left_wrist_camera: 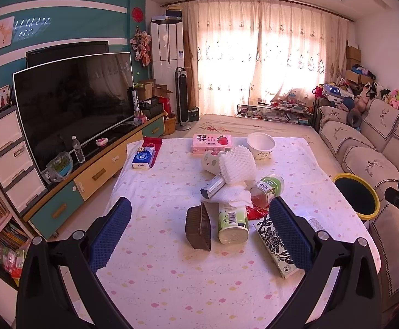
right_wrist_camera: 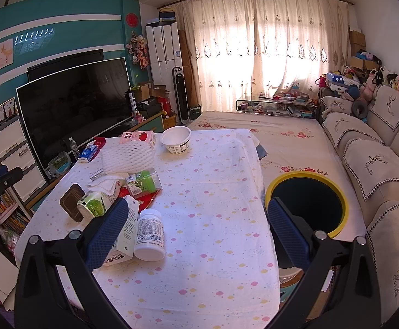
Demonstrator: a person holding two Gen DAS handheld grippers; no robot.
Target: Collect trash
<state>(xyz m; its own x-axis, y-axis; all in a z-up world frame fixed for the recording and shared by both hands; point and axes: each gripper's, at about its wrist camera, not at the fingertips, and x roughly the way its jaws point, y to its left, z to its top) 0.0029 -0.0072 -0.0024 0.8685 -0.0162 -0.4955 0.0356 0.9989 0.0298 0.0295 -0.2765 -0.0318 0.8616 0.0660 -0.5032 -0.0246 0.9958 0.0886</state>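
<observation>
Both tongs were spread wide with nothing in them, hovering above the tabletop (left_wrist_camera: 172, 274) with its pastel cloud-print cloth. The left tongs (left_wrist_camera: 199, 233) looked straight at the trash pile: a brown plastic tray (left_wrist_camera: 198, 229) tipped on its edge, right beside a green-labelled cup (left_wrist_camera: 232, 223) lying on its side, with crumpled white tissue (left_wrist_camera: 233, 193) and a white foam fruit net (left_wrist_camera: 236, 164) behind them. A clear jar with a green lid (left_wrist_camera: 267, 189) lay on its side next to the tissue, and a black-and-white floral carton (left_wrist_camera: 274, 246) lay partly behind the right-hand finger.

From the right wrist view, the right tongs (right_wrist_camera: 196, 227) sat near a white pill bottle (right_wrist_camera: 150, 234) lying on its side, touching a carton (right_wrist_camera: 125, 235). Further back were a white bowl (right_wrist_camera: 177, 139) and a pink strawberry milk box (right_wrist_camera: 137, 137). The yellow-rimmed bin (right_wrist_camera: 307, 203) stood off the tabletop's right side, between it and the sofa (right_wrist_camera: 377, 164), nothing visible inside.
</observation>
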